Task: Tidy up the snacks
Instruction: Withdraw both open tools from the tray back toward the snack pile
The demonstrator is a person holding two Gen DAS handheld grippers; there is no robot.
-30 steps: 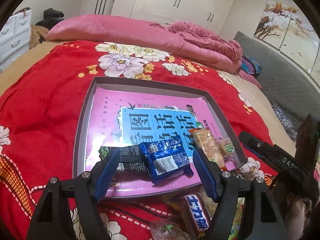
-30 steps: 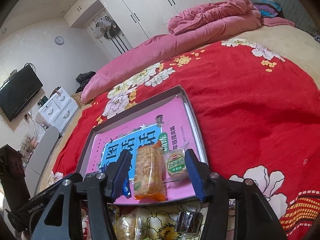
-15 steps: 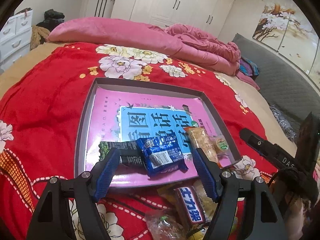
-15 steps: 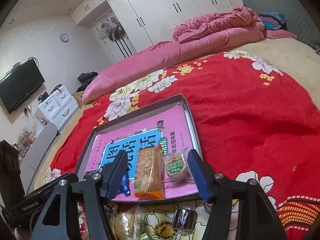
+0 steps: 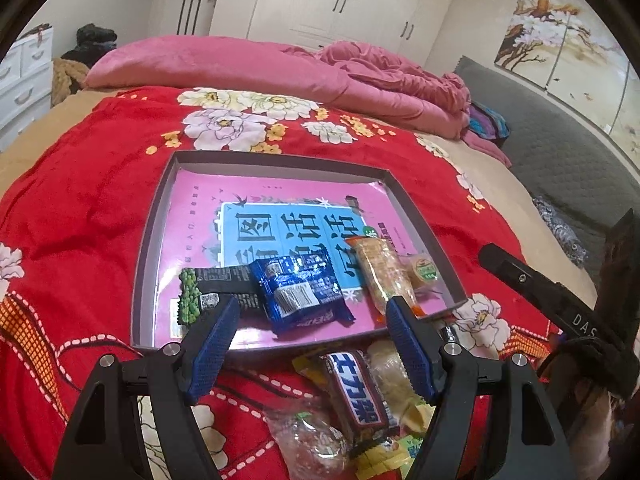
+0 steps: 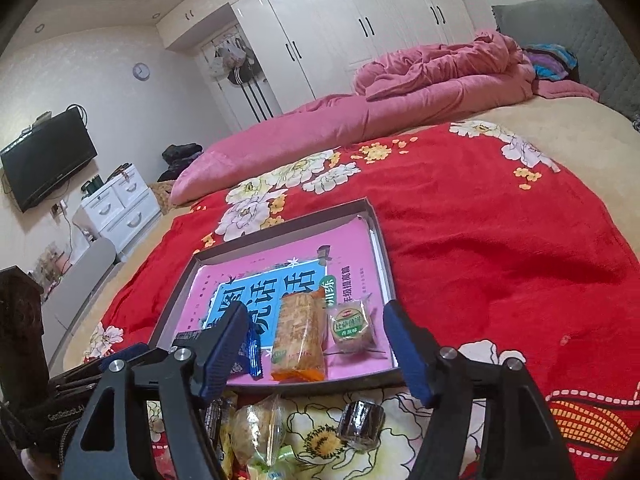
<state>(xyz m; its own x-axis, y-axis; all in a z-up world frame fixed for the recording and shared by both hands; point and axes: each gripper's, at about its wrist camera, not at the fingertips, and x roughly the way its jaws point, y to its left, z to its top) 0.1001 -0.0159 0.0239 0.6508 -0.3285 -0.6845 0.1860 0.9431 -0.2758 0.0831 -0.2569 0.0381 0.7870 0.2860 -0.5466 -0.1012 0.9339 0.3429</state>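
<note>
A grey tray point(image 5: 156, 216) with a pink book as lining lies on the red bedspread. In it lie a black-and-green packet point(image 5: 208, 292), a blue packet point(image 5: 300, 292), an orange cracker pack point(image 5: 384, 272) and a small round cake point(image 5: 422, 272). The tray point(image 6: 376, 240), cracker pack point(image 6: 298, 336) and round cake point(image 6: 350, 326) also show in the right wrist view. My left gripper point(image 5: 310, 332) is open and empty above the tray's near rim. My right gripper point(image 6: 316, 344) is open and empty over the near rim. Loose snacks lie in front: a chocolate bar point(image 5: 354, 392), clear-wrapped sweets point(image 6: 256, 432) and a dark roll point(image 6: 362, 424).
A pink quilt point(image 5: 240, 68) is piled at the bed's far end. A grey headboard point(image 5: 560, 152) stands on the right, white drawers point(image 6: 120, 208) and a TV point(image 6: 44, 160) on the left. The other gripper's body point(image 5: 560, 304) shows at right.
Both grippers have pulled back and up from the tray, so more of the loose snacks in front shows. Both stay open. The snacks in the tray have not moved.
</note>
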